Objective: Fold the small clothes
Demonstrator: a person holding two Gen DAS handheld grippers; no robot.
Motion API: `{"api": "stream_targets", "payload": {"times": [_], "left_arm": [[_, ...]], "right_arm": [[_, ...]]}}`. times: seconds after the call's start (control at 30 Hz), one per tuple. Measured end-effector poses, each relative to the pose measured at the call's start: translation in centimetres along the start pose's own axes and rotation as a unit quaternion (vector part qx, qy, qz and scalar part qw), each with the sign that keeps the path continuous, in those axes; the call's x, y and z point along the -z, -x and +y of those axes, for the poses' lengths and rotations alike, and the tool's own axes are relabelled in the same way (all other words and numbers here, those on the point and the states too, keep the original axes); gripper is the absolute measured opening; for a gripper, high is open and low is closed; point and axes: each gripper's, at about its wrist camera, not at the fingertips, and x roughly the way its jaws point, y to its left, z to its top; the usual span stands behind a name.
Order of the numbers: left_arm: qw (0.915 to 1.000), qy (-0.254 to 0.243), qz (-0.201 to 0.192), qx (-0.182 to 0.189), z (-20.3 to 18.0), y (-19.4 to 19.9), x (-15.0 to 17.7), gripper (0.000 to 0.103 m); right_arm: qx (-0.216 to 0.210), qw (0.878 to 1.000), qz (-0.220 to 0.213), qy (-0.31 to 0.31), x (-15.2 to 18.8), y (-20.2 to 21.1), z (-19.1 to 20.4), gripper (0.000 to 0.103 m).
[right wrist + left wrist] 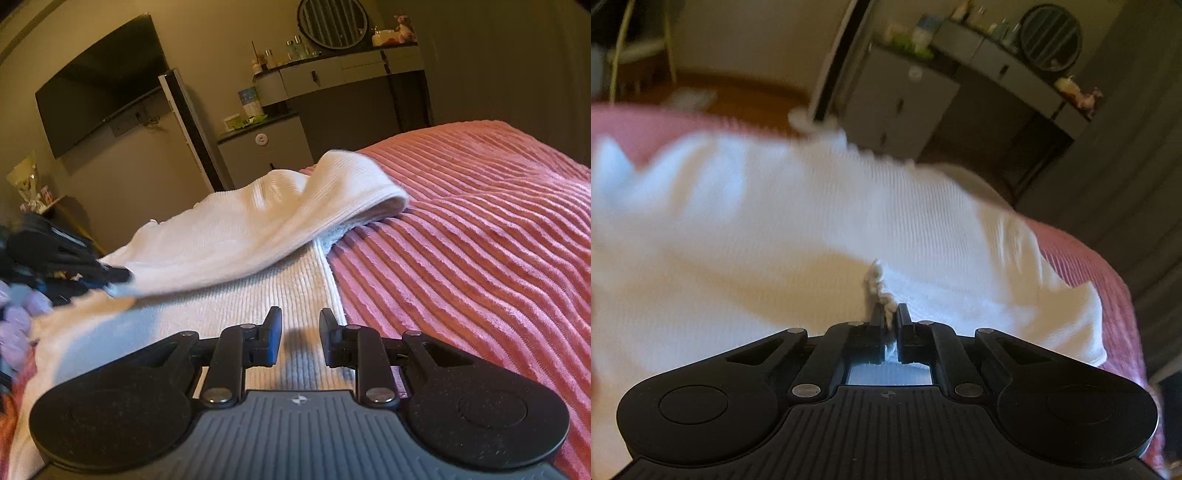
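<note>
A white ribbed garment (798, 221) lies on a pink ribbed bedspread (1115, 295). My left gripper (889, 314) is shut on a frilly edge of the garment and holds it up off the bed. In the right wrist view the garment (240, 236) has one layer lifted over a flat lower layer. The left gripper (110, 275) shows there at the left, pinching the lifted edge. My right gripper (300, 317) is open and empty, just above the flat layer near its right hem.
The pink bedspread (480, 258) stretches to the right. Behind the bed stand a grey dresser (332, 74) with bottles and a round mirror (332, 22), a wall television (103, 81) and a tall white fan (188, 125).
</note>
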Motion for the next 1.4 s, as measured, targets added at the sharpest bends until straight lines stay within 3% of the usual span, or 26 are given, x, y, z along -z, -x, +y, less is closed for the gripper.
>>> {"api": "stream_targets", "payload": {"times": [0.13, 0.2, 0.3, 0.43, 0.47, 0.53, 0.63, 0.97, 1.07, 1.17, 1.23, 1.3, 1.4], "left_arm": [[0.9965, -0.038, -0.062, -0.04, 0.9, 3.3, -0.9, 0.008], [0.9909, -0.06, -0.087, -0.083, 1.8, 4.1, -1.1, 0.008], [0.9889, -0.054, -0.075, -0.116, 3.7, 3.5, -1.2, 0.011], [0.9929, -0.007, -0.048, -0.108, 5.8, 2.1, -0.6, 0.04], [0.9939, 0.001, -0.043, -0.102, 6.1, 1.7, -0.5, 0.041], [0.9954, 0.013, -0.031, -0.089, 6.6, 1.0, -0.3, 0.038], [0.9944, -0.008, -0.026, -0.103, 6.8, 0.5, 0.0, 0.01], [0.9946, -0.023, -0.065, -0.078, 6.7, 2.2, -0.2, 0.007], [0.9933, -0.038, -0.072, -0.082, 6.4, 2.3, -0.3, 0.007], [0.9932, -0.035, -0.077, -0.08, 6.5, 2.4, -0.6, 0.007], [0.9927, -0.034, -0.084, -0.081, 6.5, 2.5, -1.0, 0.007], [0.9918, -0.034, -0.091, -0.083, 6.6, 2.9, -1.3, 0.007], [0.99, -0.025, -0.112, -0.082, 7.0, 3.9, -1.7, 0.007]], "right_arm": [[0.002, 1.0, -0.002, 0.003, 0.0, 0.1, 0.1, 0.021], [0.002, 1.0, 0.0, 0.004, 0.1, 0.0, 0.2, 0.021], [0.0, 1.0, 0.003, 0.005, 0.2, -0.1, 0.4, 0.021], [0.004, 1.0, 0.004, 0.015, 0.2, -0.2, 0.8, 0.021], [0.002, 1.0, 0.004, 0.015, 0.2, -0.2, 0.8, 0.021], [-0.002, 1.0, 0.003, 0.015, -0.3, -0.4, 0.7, 0.021], [-0.001, 1.0, -0.009, 0.018, -1.5, -0.9, 0.3, 0.021], [-0.054, 0.993, 0.002, -0.109, -5.2, -5.3, -3.2, 0.032], [-0.081, 0.983, 0.011, -0.163, -5.8, -6.8, -4.3, 0.032], [-0.097, 0.975, 0.006, -0.199, -6.0, -7.7, -5.1, 0.029], [-0.103, 0.972, 0.011, -0.21, -6.0, -8.3, -5.2, 0.014], [-0.1, 0.973, 0.015, -0.209, -6.2, -8.7, -5.2, 0.007], [-0.113, 0.979, -0.031, -0.168, -6.4, -7.0, -4.0, 0.007]]}}
